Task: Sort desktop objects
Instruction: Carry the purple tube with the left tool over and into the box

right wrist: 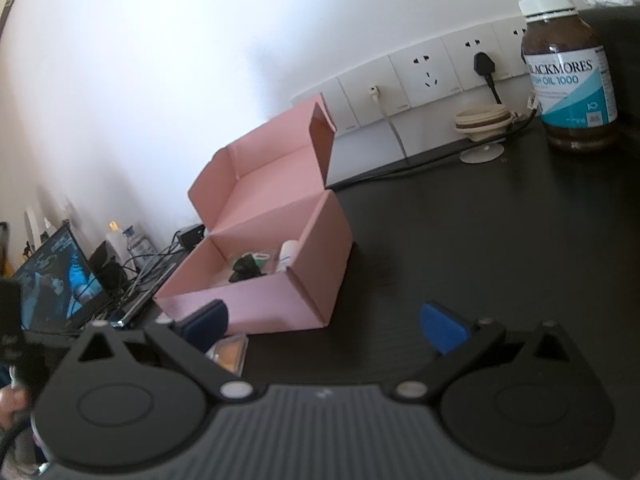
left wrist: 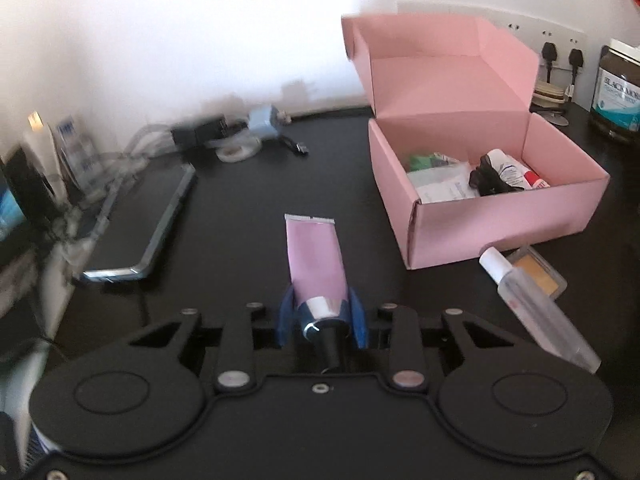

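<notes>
1. Desk [left wrist: 248, 216]: black and flat, with cables and devices crowded along its left edge. It bears everything listed below.
2. Pink box [left wrist: 500, 224]: lid stands open against the wall, and several small items already lie inside. Thin card walls, judged easy to shove sideways. It looks like the sorting destination.
3. Left gripper [left wrist: 322, 314]: blue pads closed on the pink tube [left wrist: 316, 258], gripping at the shoulder just above the silver collar. The black cap points back toward the camera and the crimped tail points forward over the desk, left of the box.
4. Pink tube, handling: judged light, with a soft, squeezable body and a smooth skin. The collar end is the stiffest place, so the present hold seems sound. Gripping mid-body would likely dent it or press on the contents.
5. Right gripper [right wrist: 324, 326]: jaws stand wide apart with nothing between them, just in front of the box.
6. Clear bottle [left wrist: 532, 304]: white cap, lying on the desk and leaning across a small amber case [left wrist: 540, 276] beside the box. Both remain outside. Judged light, hard and slippery; take the bottle across its body.
</notes>
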A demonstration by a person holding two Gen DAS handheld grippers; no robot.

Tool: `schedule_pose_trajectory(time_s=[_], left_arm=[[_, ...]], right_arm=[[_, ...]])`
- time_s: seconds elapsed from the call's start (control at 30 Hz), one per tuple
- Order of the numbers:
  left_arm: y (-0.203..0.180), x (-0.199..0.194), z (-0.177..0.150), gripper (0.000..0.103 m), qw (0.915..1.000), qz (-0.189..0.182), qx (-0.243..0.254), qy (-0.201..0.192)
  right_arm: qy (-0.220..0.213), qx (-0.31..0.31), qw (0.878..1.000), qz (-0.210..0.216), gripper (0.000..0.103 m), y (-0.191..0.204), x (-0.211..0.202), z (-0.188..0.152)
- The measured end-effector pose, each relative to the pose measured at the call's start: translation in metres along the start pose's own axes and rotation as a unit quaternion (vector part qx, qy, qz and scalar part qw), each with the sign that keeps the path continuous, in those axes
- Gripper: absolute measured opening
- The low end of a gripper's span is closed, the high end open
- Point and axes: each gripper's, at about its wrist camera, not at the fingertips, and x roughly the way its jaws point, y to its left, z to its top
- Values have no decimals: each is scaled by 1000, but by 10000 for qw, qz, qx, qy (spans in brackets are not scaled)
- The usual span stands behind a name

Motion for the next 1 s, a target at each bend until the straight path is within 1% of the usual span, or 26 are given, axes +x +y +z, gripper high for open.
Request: schedule_pose_trajectory(time_s=[0.1, 0.23, 0.37, 0.43, 0.5, 0.6, 0.67, 0.73, 0.8, 0.9, 1.0], left_arm=[[3, -11, 1, 31, 9995, 119, -88, -284], [10, -20, 14, 31, 9971, 83, -442, -622], [7, -29, 34, 31, 9931, -66, -672, -963], [1, -30, 44, 31, 9913, -177, -755, -1061], [-9, -29, 53, 31, 9904, -366, -747, -1105], [-28, -25, 63, 31, 9906, -522, -567, -1132], [-44, -20, 67, 31, 9902, -750, -330, -1130], [-59, -13, 69, 31, 9878, -1057, -45, -1138], [-75, -6, 70, 31, 9858, -1173, 280, -1167], [-91, 11, 74, 31, 9830, -1383, 610, -1043], [-99, 24, 70, 31, 9794, -1538, 936, -909]], right_arm=[[-2, -32, 10000, 3, 102, 1, 0, 0], [2, 81, 10000, 30, 102, -3, 0, 1], [22, 180, 9998, 49, 102, -6, 1, 2], [25, 192, 9998, 53, 102, -6, 1, 2], [26, 193, 9998, 54, 102, -6, 1, 2], [27, 196, 9998, 55, 102, -6, 1, 2], [27, 201, 9998, 57, 102, -6, 1, 2], [26, 217, 9997, 64, 102, -7, 1, 2], [30, 241, 9997, 70, 102, -8, 1, 2], [42, 262, 9996, 71, 102, -8, 2, 2], [54, 251, 9996, 67, 102, -8, 2, 2]])
